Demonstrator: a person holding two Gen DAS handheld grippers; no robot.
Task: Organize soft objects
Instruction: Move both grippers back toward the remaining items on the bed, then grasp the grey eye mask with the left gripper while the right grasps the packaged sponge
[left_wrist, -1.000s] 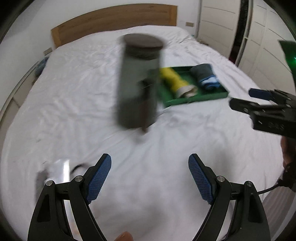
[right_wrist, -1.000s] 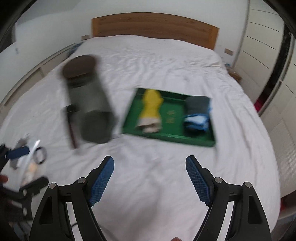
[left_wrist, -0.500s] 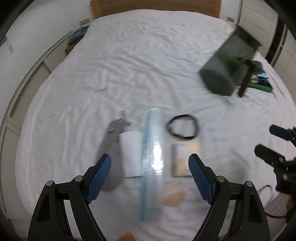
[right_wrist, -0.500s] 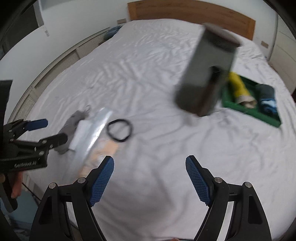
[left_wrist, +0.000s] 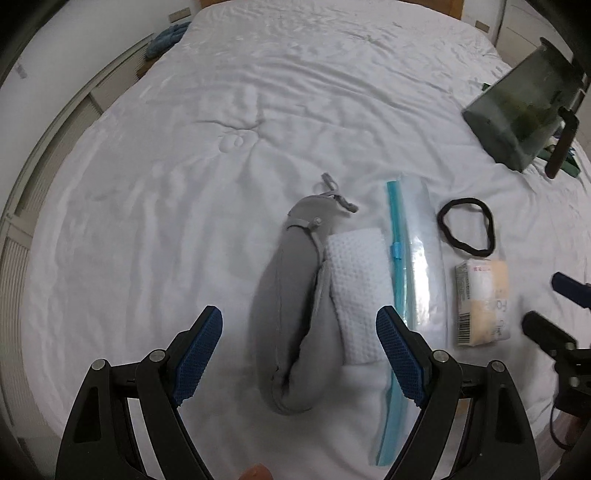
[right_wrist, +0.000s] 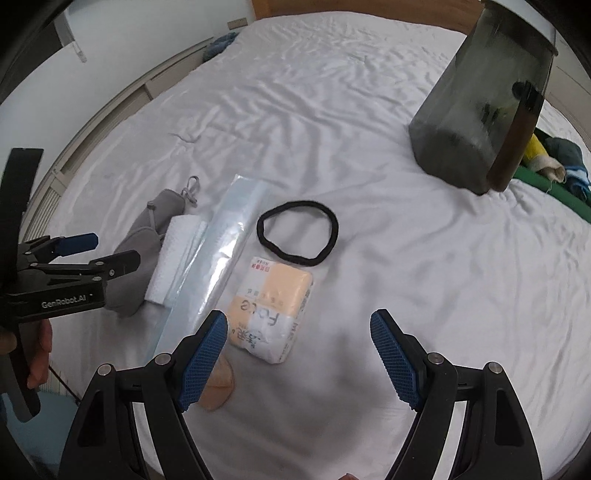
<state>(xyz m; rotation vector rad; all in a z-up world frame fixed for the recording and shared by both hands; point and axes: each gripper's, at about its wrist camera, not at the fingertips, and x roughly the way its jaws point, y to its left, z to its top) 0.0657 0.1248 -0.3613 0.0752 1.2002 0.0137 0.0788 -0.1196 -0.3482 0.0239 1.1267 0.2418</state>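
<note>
Both claws stand wide and hold nothing.

Between the spread tips of the left gripper (left_wrist: 299, 349) lie the grey pouch (left_wrist: 286, 306) and, touching its right side, the folded white cloth (left_wrist: 356, 291). They lie so close that a single close here would likely take both, or nip the cloth's edge and drag the pouch along. Just past the right-hand tip runs the clear zip bag (left_wrist: 413, 266) with its blue seal, its near end under that tip; the slick film could slide or get caught in the same bite.

Just ahead of the right gripper (right_wrist: 298, 345) and toward its left tip sits the tissue pack (right_wrist: 271, 314), touching the bag's edge. A beige pad (right_wrist: 218, 387) lies partly hidden under the left tip and could be pinned or missed. The soft pack may crumple if squeezed hard.

Beyond it lies the black hair band (right_wrist: 297, 233), flat on the white bedding (right_wrist: 332, 122); thin and limp, it could slip from the pads, or they could pinch sheet instead.

Farther right, the dark lidded bin (right_wrist: 476, 110) stands in front of the green tray (right_wrist: 554, 192), so a carry toward the tray risks knocking it.

The two claws are close together and could collide.
</note>
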